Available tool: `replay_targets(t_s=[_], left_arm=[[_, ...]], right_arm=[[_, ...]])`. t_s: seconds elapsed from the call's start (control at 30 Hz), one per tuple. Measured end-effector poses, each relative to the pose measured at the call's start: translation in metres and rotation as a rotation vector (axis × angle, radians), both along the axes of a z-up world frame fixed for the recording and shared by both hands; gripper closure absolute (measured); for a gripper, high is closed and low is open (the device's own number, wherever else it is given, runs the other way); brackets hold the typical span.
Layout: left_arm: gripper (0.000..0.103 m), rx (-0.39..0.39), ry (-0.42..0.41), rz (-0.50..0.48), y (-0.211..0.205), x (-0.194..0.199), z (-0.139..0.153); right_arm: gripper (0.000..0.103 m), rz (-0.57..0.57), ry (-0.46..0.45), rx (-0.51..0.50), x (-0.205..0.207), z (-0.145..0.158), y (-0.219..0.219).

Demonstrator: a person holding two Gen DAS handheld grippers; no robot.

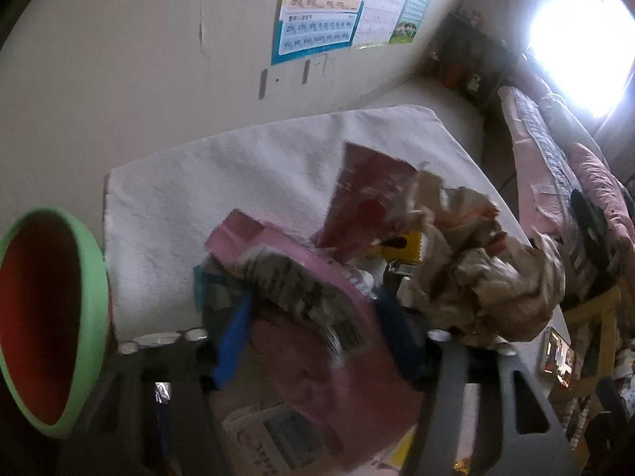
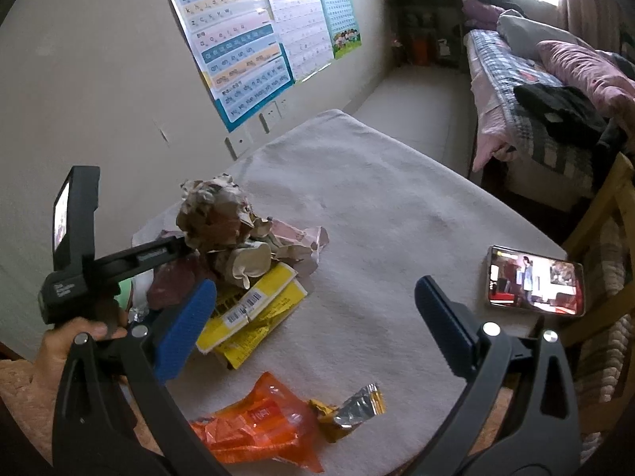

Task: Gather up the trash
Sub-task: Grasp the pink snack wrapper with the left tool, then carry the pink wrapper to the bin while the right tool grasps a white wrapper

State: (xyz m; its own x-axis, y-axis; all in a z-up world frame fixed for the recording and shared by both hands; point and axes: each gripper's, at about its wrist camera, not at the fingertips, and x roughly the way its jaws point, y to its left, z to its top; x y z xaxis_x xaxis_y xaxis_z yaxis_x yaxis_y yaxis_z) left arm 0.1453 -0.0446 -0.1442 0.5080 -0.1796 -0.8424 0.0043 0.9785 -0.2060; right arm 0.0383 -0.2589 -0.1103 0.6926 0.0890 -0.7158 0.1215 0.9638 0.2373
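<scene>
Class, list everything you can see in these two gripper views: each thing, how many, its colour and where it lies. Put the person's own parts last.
Crumpled brown paper wad: one, tan, atop the trash pile.
Pink plastic wrapper: one, pink, between the left gripper's fingers.
Yellow barcoded packet: one, yellow, pile's near side.
Orange plastic wrapper: one, orange, table's near edge.
Gold foil wrapper: one, gold-silver, beside the orange one.
Smartphone: one, screen lit, table's right edge.
Green-rimmed bin: one, red inside, left of table.
White tablecloth: one.
Left gripper: shut on wrapper.
Right gripper: open.
</scene>
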Motion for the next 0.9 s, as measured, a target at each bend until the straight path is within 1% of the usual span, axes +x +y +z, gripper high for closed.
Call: replay_targets(t_s=[0.03,0.07,0.17,0.3,0.43,0.47,0.53,0.63,0.7,0.8,0.9], left_arm=[[0.073,0.004,0.005,-0.001,0.001,0.0,0.0],[0.078,-0.001,0.011,-0.008,0.001,-0.001,-0.001],[0.083,-0.022,0.003,-0.025,0.009,-0.006,-0.001],[0.084,-0.053,-0.022,-0.029,0.02,-0.021,0.011],[0.084,-0.036,-0.089,-0.046,0.031,-0.048,0.032],[0.084,-0.029,-0.099,-0.051,0.034,-0.051,0.035],[0.084,-0.012,-0.132,-0.063,0.041,-0.07,0.048],[0.084,0.017,-0.168,-0.06,0.055,-0.09,0.059],[0.084,0.035,-0.186,-0.048,0.066,-0.103,0.064],[0.084,0.05,-0.194,-0.025,0.079,-0.116,0.067],[0.084,0.052,-0.202,-0.009,0.09,-0.125,0.068]], right_arm=[[0.004,0.005,-0.003,0.004,0.0,-0.001,0.001],[0.004,0.008,-0.004,0.007,0.0,-0.001,0.001],[0.004,0.014,-0.003,0.029,0.003,-0.002,0.001],[0.004,0.016,-0.008,0.045,0.002,-0.002,0.001],[0.004,0.035,-0.033,0.05,0.007,0.005,0.006],[0.004,0.047,-0.042,0.049,0.01,0.007,0.008],[0.004,0.078,-0.046,0.041,0.016,0.009,0.014],[0.004,0.107,-0.013,0.035,0.023,0.003,0.022],[0.004,0.121,0.011,0.042,0.028,-0.006,0.027],[0.005,0.156,0.06,0.028,0.039,-0.02,0.039],[0.008,0.198,0.079,0.016,0.058,-0.026,0.051]])
